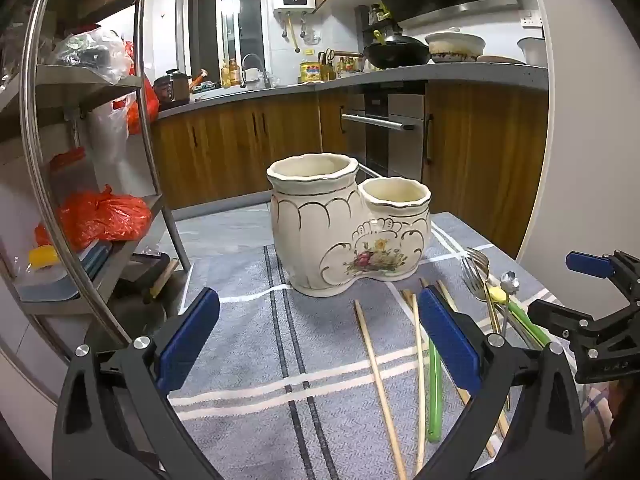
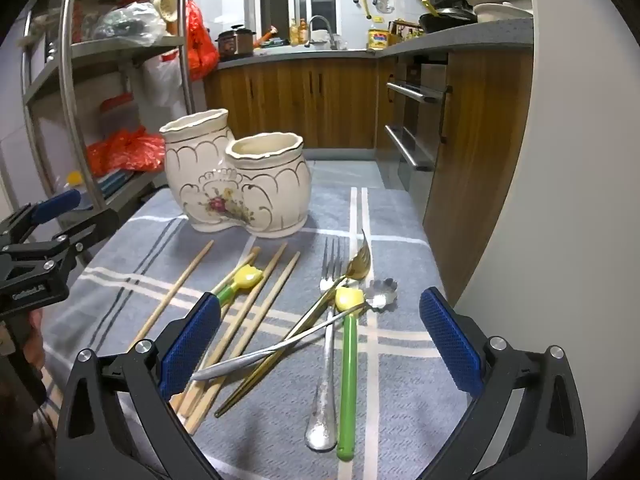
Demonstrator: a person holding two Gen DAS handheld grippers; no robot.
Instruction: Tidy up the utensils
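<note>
Utensils lay loose on the grey plaid tablecloth (image 2: 400,208) in front of me. Nearest in the right wrist view, my right gripper (image 2: 320,344) stood spread as wide as it goes, nothing between its blue pads (image 2: 450,342). Just beyond them, at lower centre, a silver fork (image 2: 328,344) and a green-handled utensil with a yellow end (image 2: 347,364) ran side by side, crossed by a gold spoon (image 2: 304,328) and a silver spoon with a flower-shaped bowl (image 2: 382,293). Left of those lay several wooden chopsticks (image 2: 256,316) and a second green-handled utensil (image 2: 240,282) among them.

In the left wrist view, my left gripper (image 1: 318,338) was likewise fully open and held nothing, hovering over bare cloth at lower centre; one chopstick (image 1: 380,392) lay between its pads, untouched as far as I could tell.

Farther back, at mid-frame in both views, the cream ceramic two-pot utensil holder (image 2: 244,184) with a flower motif stood upright on the cloth, both openings showing nothing inside.

Behind it, wooden kitchen cabinets (image 2: 304,100) filled the upper centre, and a metal shelf rack (image 1: 80,92) with red plastic bags (image 1: 104,216) stood at the left.
</note>
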